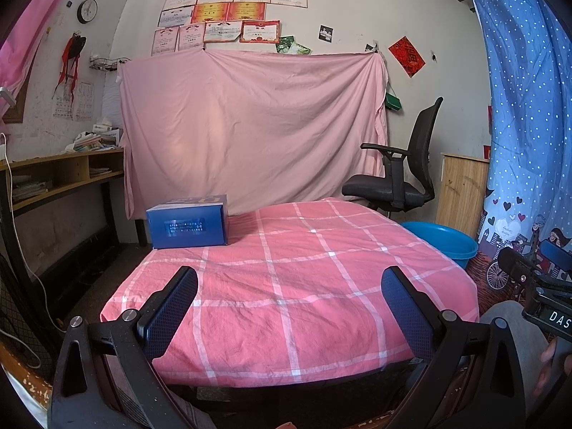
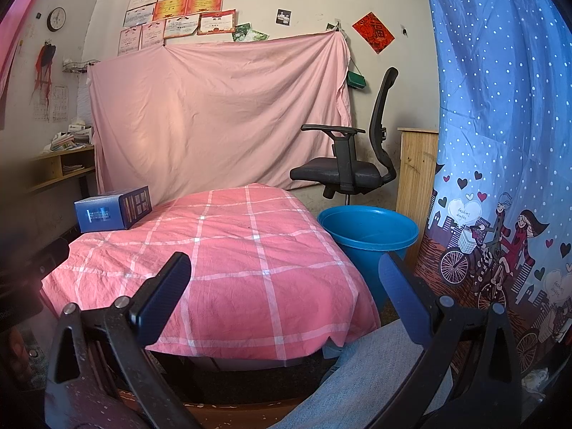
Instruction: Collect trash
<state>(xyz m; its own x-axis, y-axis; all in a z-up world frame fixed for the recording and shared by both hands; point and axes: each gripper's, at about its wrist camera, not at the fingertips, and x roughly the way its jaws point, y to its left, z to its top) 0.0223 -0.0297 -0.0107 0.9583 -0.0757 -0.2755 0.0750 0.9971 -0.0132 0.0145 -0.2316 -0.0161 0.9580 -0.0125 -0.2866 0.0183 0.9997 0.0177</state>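
A blue box (image 1: 187, 222), the only loose item on the pink checked tablecloth (image 1: 304, 286) and the likeliest candidate for trash, sits at the table's far left corner in the left wrist view, close to the edge and well apart from the left gripper (image 1: 289, 286). That gripper hovers over the near edge with its fingers spread wide and nothing between them, a stance that suggests an approach not yet begun. Beyond the table's far right side stands a blue basin (image 1: 447, 241) on the floor, apparently placed within reach to receive whatever is cleared. An office chair (image 1: 404, 164) waits behind it, against a pink sheet (image 1: 250, 125) pinned across the wall. The other tool's black body shows at the right edge of this view, beside a hand (image 1: 547, 368).

From the right wrist view, the box (image 2: 112, 212) appears at the far left of the table, one decorated end turned toward the camera. The right gripper (image 2: 286, 279) is held low at the table's near right corner, fingers likewise wide apart and empty. The basin (image 2: 368, 232) stands just beside the table's right flank, open and seemingly empty, nearer this gripper than the box is. A blue dotted curtain (image 2: 500, 107) hangs along the right, and a trouser leg (image 2: 357, 375) fills the foreground below the fingers.
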